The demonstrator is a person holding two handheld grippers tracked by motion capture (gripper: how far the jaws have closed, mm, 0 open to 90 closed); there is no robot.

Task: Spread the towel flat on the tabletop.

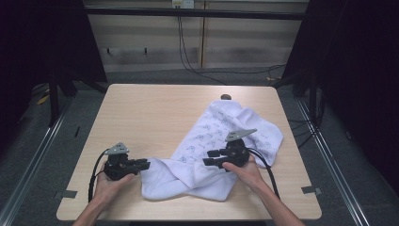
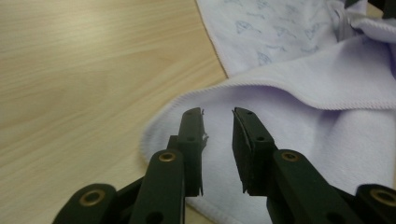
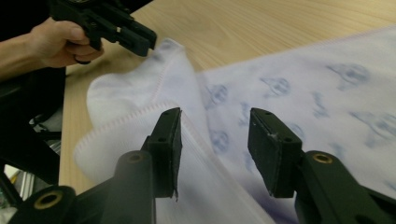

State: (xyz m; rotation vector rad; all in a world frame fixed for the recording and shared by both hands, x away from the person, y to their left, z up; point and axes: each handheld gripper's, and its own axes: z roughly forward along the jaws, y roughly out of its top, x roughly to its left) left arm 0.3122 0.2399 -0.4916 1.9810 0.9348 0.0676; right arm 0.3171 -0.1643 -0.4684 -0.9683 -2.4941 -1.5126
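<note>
One white towel (image 1: 221, 146) lies crumpled on the table (image 1: 150, 113), its long axis running diagonally from the near left corner up toward the far right edge; the high view shows that whole slant, while the left gripper view adds the hemmed plain corner under the jaws; the left gripper (image 1: 143, 165) stands parted just over that corner, nothing pinched; the right gripper (image 1: 211, 157) gapes wide above the printed middle, holding nothing.

No words, brands or numbers can be read anywhere. The white terry towel with small blue-grey printed figures (image 1: 214, 136) carries a pattern only. Those marks are too small and blurred to make out as letters.
</note>
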